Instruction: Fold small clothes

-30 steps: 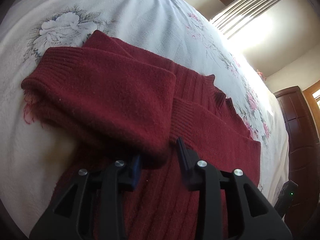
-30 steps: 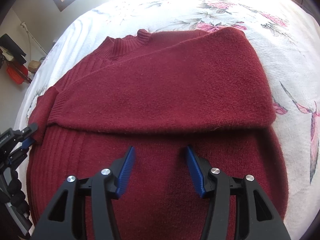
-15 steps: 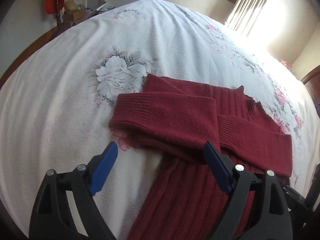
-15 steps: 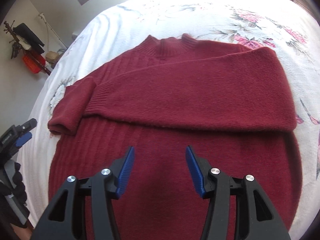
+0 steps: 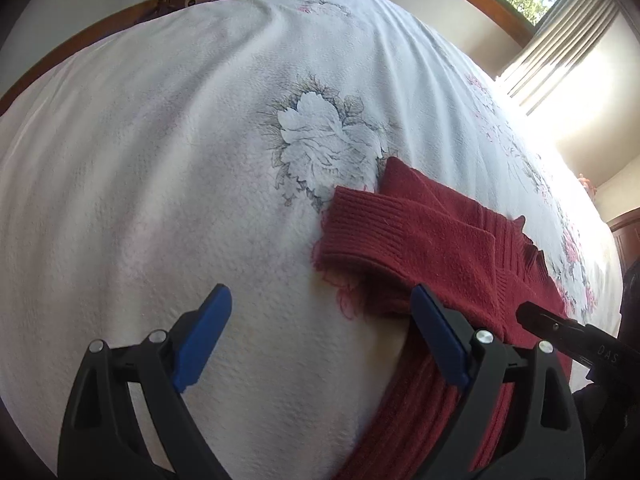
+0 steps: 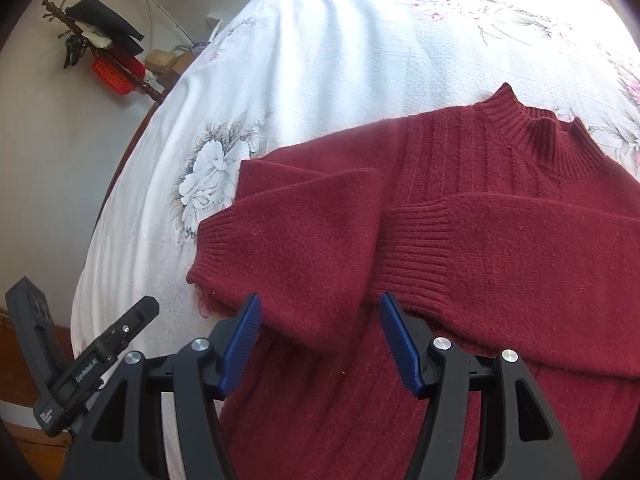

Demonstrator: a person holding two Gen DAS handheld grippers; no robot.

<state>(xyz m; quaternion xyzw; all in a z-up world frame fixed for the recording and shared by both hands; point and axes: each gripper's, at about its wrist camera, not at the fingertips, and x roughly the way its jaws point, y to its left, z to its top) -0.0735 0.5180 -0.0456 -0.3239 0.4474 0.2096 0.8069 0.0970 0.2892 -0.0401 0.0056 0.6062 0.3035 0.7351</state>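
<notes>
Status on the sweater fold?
Done: both sleeves lie folded across the red sweater, cuffs overlapping mid-chest. In hand: nothing; left gripper and right gripper are open. Left: the lower body remains unfolded on the bedspread.

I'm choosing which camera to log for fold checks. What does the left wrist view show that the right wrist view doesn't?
Only the left wrist view shows the window with vertical blinds.

Only the right wrist view shows the dark red knitted sweater's ribbed collar clearly, plus the right sleeve's cuff.

Both show the folded left sleeve, the white floral bedspread, and open left gripper and right gripper.
</notes>
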